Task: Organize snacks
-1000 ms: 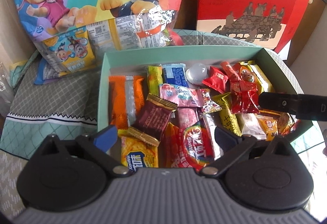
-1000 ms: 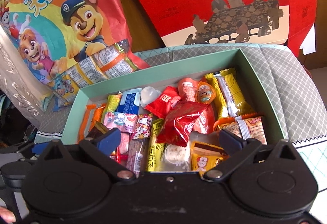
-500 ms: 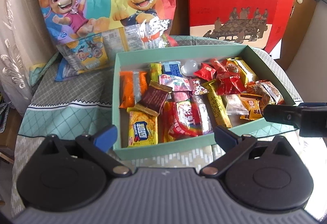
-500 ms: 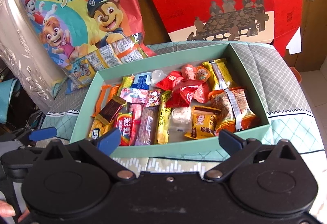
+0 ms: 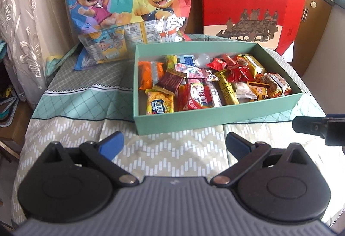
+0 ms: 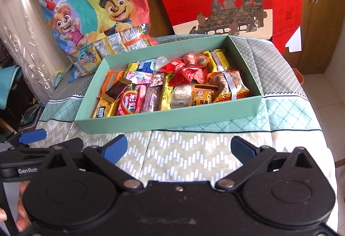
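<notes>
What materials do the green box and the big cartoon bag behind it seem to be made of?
The green box looks like matte cardboard: flat thin walls, crisp folded corners, no shine. The cartoon bag seems to be glossy plastic film, since it wrinkles and shows bright glare patches. Neither is certain from the look alone.

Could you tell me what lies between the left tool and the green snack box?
Only bare patterned tablecloth; nothing sits between the open left tool and the green snack box, as the left wrist view shows.

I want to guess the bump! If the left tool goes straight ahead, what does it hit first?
Probably the near wall of the mint-green cardboard box; the open left tool points at it, though depth is unclear.
</notes>
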`<state>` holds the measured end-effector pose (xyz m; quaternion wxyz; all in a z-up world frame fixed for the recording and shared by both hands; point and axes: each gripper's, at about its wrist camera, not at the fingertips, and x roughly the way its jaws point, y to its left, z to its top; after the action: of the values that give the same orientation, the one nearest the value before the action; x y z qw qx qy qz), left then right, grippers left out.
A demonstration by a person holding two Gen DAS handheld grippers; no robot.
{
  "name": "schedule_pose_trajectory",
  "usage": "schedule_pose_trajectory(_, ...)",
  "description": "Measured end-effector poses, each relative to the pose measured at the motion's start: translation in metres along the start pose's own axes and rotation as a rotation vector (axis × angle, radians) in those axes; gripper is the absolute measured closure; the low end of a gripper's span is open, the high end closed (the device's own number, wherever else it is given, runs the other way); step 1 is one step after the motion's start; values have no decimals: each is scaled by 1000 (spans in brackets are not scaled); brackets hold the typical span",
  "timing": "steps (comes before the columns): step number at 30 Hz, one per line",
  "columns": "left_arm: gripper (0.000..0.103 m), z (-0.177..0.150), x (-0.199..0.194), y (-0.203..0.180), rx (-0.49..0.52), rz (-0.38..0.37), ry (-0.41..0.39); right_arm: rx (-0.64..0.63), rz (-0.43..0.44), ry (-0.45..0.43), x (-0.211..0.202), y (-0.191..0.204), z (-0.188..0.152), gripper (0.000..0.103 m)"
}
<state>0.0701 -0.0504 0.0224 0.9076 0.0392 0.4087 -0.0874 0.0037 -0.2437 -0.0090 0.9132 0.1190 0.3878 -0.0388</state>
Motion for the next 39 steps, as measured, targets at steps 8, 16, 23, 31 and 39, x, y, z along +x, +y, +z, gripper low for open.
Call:
schedule_pose_trajectory(8,0,-17,2,4,-26,38,22,-56,-57,4,-1,2,-31,0)
schedule_pose_trajectory(16,0,-33,13,7,-49,34,65,-36,-65,50,8,6,-47,0)
schedule_pose_trajectory(23,0,-36,19,10,-40,65,89,-34,-88,69,13,5,-46,0)
schedule_pose_trajectory(31,0,-33,23,9,-45,63,113,-32,-105,86,16,1,-42,0)
schedule_pose_trajectory(39,0,-32,27,14,-72,62,135,-31,-105,97,19,3,-39,0)
